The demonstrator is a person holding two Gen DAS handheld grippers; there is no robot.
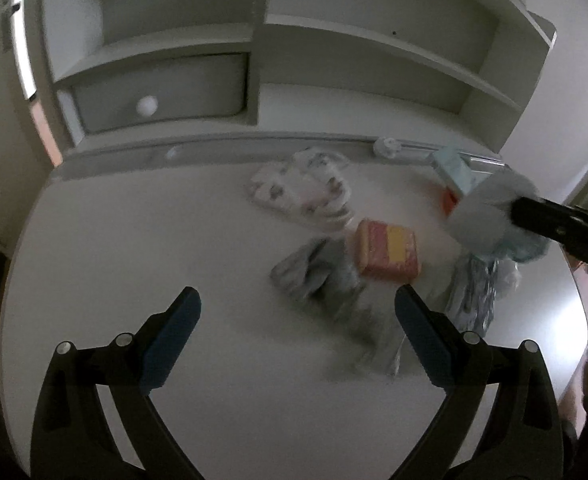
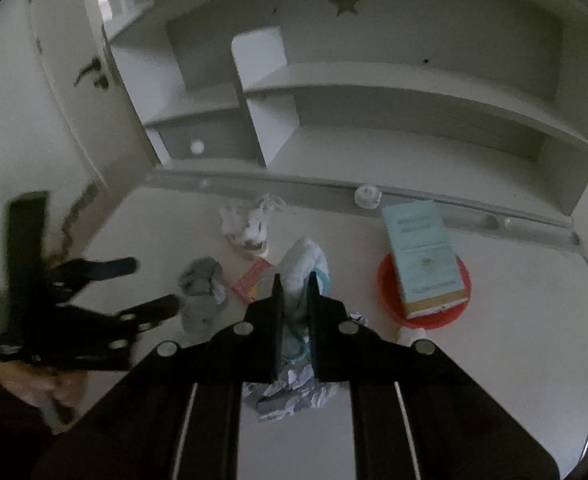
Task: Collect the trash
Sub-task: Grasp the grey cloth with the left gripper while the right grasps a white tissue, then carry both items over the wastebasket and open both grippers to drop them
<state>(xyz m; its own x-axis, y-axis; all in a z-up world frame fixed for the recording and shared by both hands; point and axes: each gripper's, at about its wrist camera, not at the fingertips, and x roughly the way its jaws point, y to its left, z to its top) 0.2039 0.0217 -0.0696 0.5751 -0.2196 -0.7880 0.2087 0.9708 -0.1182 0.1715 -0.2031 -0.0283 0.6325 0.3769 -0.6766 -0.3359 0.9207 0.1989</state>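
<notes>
While right gripper (image 2: 294, 280) clamps wad (image 2: 304, 258), desk (image 1: 113, 240) edge near

A child's bedroom at home: white desk (image 1: 133, 240) with star-decorated shelf hutch (image 2: 374, 80), scattered socks (image 1: 318, 280).

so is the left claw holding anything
No, the left claw is open over the desk, nothing between its pads, with the grey wad lying beyond them.

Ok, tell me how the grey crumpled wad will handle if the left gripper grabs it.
The grey wad looks crumpled and soft, so it would probably squash between the open left gripper fingers. Likely light; its lumpy shape shouldn't roll.
</notes>
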